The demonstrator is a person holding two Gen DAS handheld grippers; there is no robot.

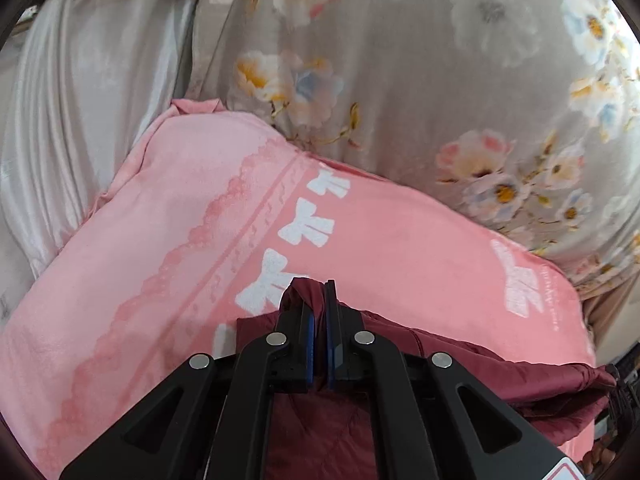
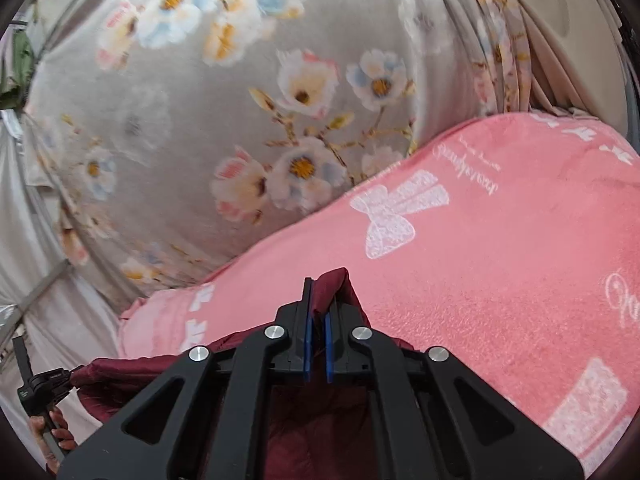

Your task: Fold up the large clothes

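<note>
While both sets of jaws pinch the maroon garment [image 1: 460,364] shut, it hangs over the pink blanket [image 2: 500,248].

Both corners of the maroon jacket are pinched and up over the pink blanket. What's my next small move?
Probably carry both corners forward together and lay the edge down. The left hand-held gripper and right hand-held gripper are each shut on the maroon jacket, which hangs slack over the pink blanket.

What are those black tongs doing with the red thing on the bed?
A person is folding a dark red garment with two hand-held tongs. The left tongs and right tongs are each shut on a bit of its edge. Below it lies a pink blanket with white bows, and behind that a flowery sheet.
</note>
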